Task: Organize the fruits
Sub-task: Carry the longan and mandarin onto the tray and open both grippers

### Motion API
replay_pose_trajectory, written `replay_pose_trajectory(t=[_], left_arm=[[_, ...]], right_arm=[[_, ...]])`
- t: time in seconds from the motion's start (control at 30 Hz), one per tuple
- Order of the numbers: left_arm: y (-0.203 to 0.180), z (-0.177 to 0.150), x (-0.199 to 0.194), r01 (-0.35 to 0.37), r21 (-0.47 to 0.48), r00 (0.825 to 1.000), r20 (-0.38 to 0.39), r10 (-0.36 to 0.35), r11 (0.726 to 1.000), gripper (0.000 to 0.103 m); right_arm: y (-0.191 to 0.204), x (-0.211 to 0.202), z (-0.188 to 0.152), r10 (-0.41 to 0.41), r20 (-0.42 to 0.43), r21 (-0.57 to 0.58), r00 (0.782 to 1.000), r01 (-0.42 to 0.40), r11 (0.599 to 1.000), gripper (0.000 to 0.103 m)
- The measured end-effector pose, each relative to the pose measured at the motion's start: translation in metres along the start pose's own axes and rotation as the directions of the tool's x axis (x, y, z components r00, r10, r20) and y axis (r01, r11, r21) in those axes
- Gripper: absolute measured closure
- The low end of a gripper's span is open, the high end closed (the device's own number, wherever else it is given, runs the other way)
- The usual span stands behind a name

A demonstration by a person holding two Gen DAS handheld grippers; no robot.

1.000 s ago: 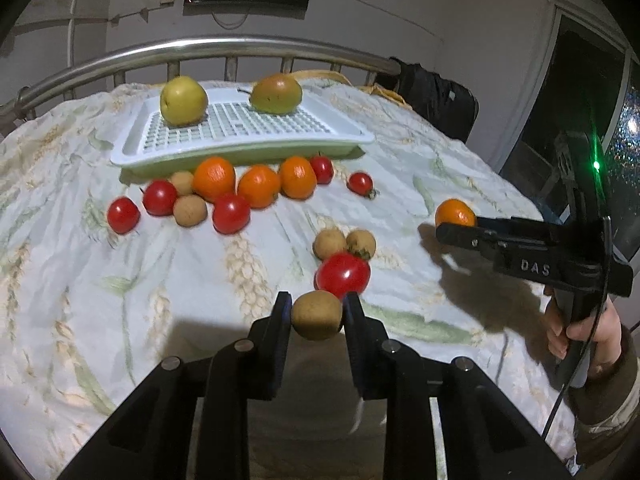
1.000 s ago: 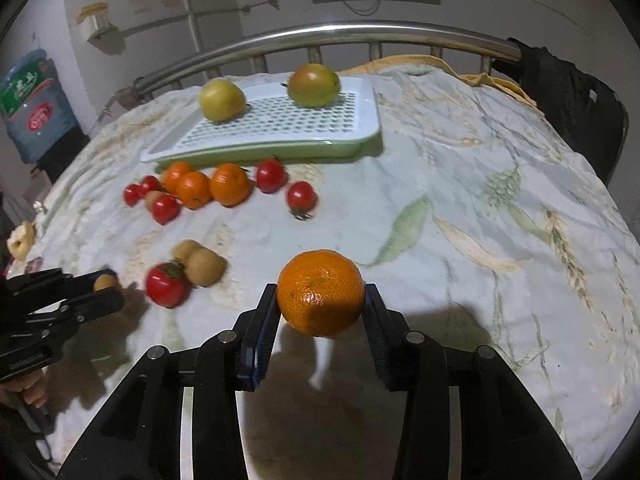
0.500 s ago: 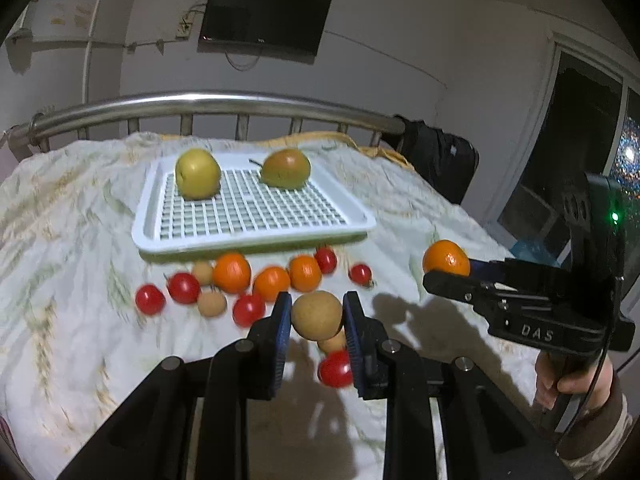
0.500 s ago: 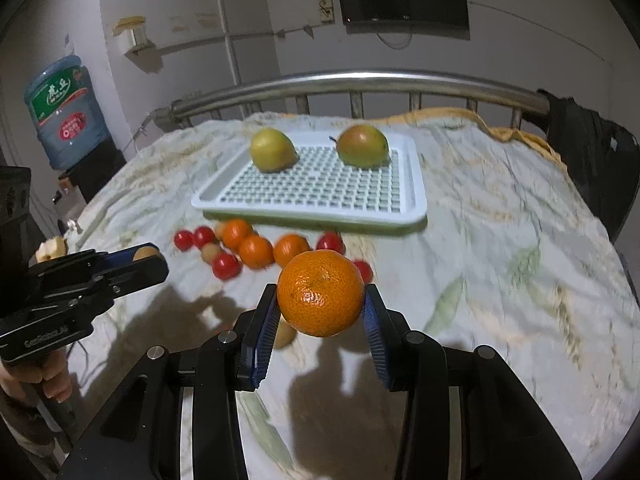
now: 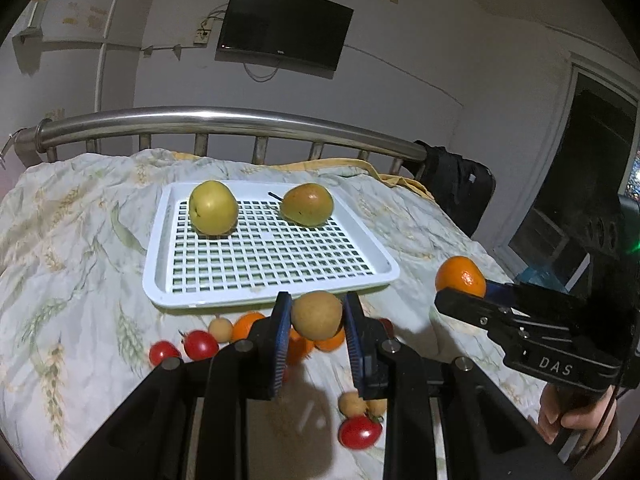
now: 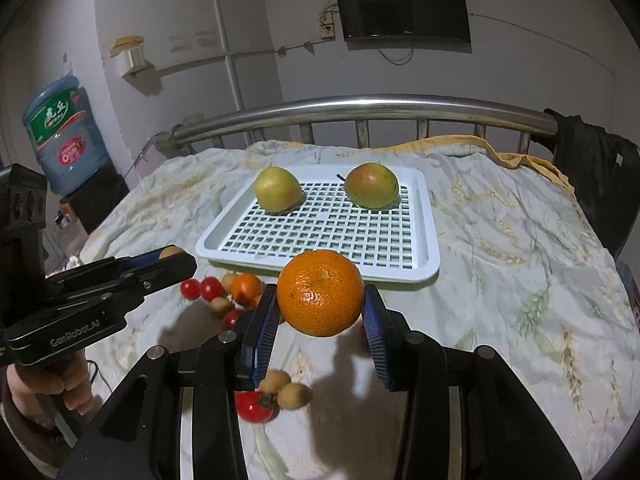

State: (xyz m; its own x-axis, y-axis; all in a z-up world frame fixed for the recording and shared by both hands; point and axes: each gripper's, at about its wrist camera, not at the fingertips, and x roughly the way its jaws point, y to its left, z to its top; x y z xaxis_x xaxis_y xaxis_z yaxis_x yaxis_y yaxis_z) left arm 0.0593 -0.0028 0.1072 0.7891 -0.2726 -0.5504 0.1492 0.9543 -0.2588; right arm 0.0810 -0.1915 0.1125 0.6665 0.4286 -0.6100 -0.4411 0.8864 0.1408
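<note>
- The bed (image 5: 80, 240) filled most of both views, spread with a pale quilt (image 6: 520, 280) printed with wheat ears and backed by a steel rail (image 5: 224, 118).
- A dark screen (image 5: 284, 26) hung on the wall behind the rail; a blue water jug (image 6: 62, 136) stood at the left in the right wrist view.
- A white slotted tray (image 5: 272, 296) lay on the quilt toward the rail.
- Two pears lay at the tray's far end, well apart: a yellow-green pear (image 5: 213, 208) on the left and a reddish pear (image 5: 307, 205) on the right.
- The left claw (image 5: 316, 316) was held above the quilt, just short of the tray's near edge, its jaws closed tight on a small brown fruit (image 5: 317, 314).
- The right claw (image 6: 320, 312) was also raised in front of the tray, its jaws pressing on both sides of an orange (image 6: 320, 293).
- A person's hand (image 5: 576, 420) gripped the right claw's handle at the lower right of the left wrist view.
- Loose fruit lay on the quilt below the tray: oranges (image 6: 246, 285), small red tomatoes (image 5: 200, 345) and small brown fruits (image 5: 221, 329), partly hidden behind the claws.
- Nearer the cameras, a red tomato (image 5: 359, 432) lay touching two small brown fruits (image 6: 294, 396).
</note>
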Motion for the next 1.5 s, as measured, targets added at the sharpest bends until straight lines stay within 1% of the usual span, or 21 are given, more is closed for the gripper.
replay_pose_trajectory(t=[0.4, 0.6, 0.83, 1.1, 1.37, 1.5], left_arm=[[0.025, 0.025, 0.039, -0.045, -0.069, 0.999, -0.012, 0.044, 0.997, 0.075], [0.035, 0.031, 0.064, -0.070, -0.079, 0.997, -0.035, 0.067, 0.994, 0.075], [0.055, 0.032, 0.096, -0.103, -0.103, 0.992, -0.086, 0.095, 0.989, 0.075], [0.068, 0.035, 0.127, -0.142, -0.101, 0.983, -0.130, 0.129, 0.985, 0.075], [0.078, 0.028, 0.148, -0.173, -0.110, 0.974, -0.166, 0.153, 0.979, 0.075], [0.081, 0.024, 0.154, -0.188, -0.106, 0.969, -0.179, 0.168, 0.976, 0.075]], right_arm=[[-0.017, 0.046, 0.027, 0.001, -0.032, 0.070, 0.999, 0.001, 0.998, 0.063], [-0.017, 0.073, 0.037, -0.014, -0.057, 0.065, 0.998, 0.018, 0.998, 0.063], [-0.027, 0.105, 0.040, -0.037, -0.093, 0.077, 0.995, 0.045, 0.996, 0.063], [-0.038, 0.137, 0.045, -0.047, -0.128, 0.086, 0.991, 0.059, 0.995, 0.063], [-0.039, 0.160, 0.046, -0.080, -0.149, 0.048, 0.986, 0.088, 0.995, 0.063], [-0.044, 0.174, 0.044, -0.098, -0.180, 0.046, 0.979, 0.108, 0.993, 0.063]])
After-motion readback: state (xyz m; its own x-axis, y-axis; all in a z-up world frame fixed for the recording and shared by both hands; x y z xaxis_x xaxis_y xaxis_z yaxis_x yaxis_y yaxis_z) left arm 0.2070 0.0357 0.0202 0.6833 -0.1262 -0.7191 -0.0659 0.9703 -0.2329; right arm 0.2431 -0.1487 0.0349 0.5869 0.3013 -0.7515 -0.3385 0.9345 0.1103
